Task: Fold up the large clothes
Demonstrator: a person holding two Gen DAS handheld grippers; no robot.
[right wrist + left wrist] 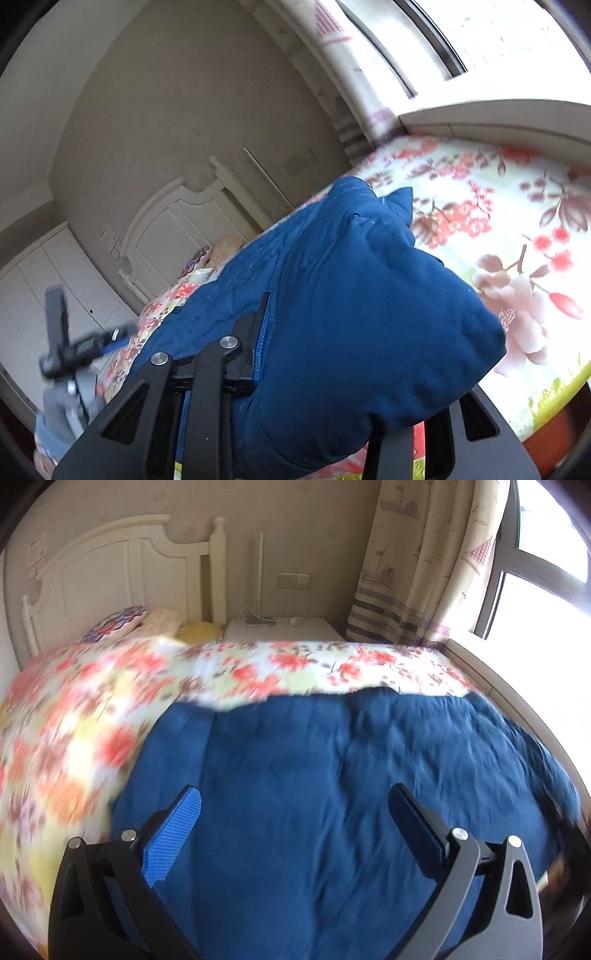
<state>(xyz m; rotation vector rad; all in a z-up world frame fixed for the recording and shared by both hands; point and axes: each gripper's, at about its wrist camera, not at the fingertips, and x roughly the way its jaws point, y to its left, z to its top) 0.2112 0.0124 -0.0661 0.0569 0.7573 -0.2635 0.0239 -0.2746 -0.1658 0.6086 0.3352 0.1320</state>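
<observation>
Both tongs appeared over a bed. From the left wrist view, the left gripper [295, 805] filled the bottom of the frame with its two blue-padded fingers [173, 834] spread wide apart, nothing between them. Beneath and beyond it, a dark blue garment [332, 775] lay spread across the centre and lower right of the frame, resting on a floral bedspread [92, 709] that showed, blurred, at the left and across the middle. A white headboard [110, 572] stood at the upper left, a white nightstand [284, 629] at upper centre, a patterned curtain [417, 565] and bright window [539, 590] at the upper right.

From the right wrist view, the right gripper [314, 369] sat at the lower centre of a tilted frame. Its fingers were largely buried in a bunched fold of the dark blue garment [351, 295], which bulged up through the centre; the gripper appeared clamped on that fabric. The floral bedspread [517, 240] filled the right side. At the lower left of that frame, the left gripper [70, 347] showed small and blurred, beside the bed's edge.
</observation>
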